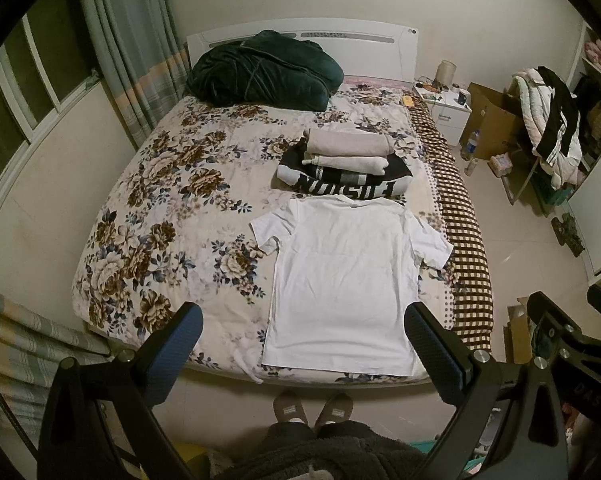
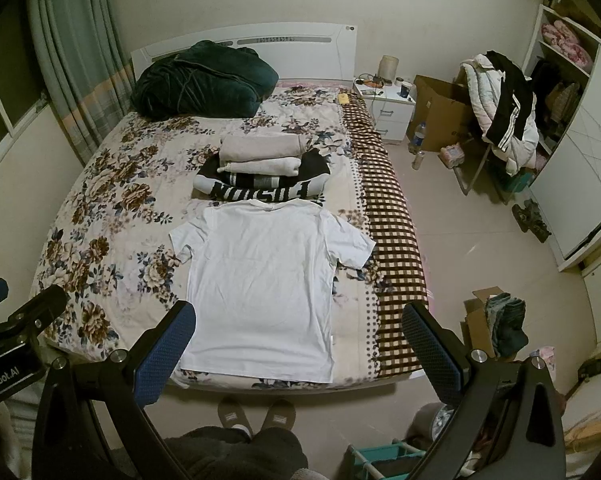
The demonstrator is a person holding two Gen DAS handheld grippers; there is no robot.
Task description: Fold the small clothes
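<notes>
A white T-shirt point(image 1: 348, 276) lies flat and unfolded on the floral bedspread point(image 1: 172, 200), hem towards the foot of the bed; it also shows in the right wrist view point(image 2: 260, 280). Behind its collar sits a stack of folded clothes point(image 1: 346, 160), beige pieces on a black-and-white one, also seen in the right wrist view point(image 2: 262, 168). My left gripper point(image 1: 304, 328) is open and empty, held high above the foot of the bed. My right gripper point(image 2: 298, 324) is open and empty, beside it at the same height.
A dark green blanket point(image 1: 260, 68) is bunched at the headboard. A brown checked cover point(image 1: 460, 240) runs along the bed's right edge. A nightstand point(image 2: 388, 108), cardboard boxes point(image 2: 440, 112), a clothes-laden chair point(image 2: 500, 112) and a wardrobe point(image 2: 580, 160) stand to the right. Slippered feet point(image 1: 312, 408) stand at the bed's foot.
</notes>
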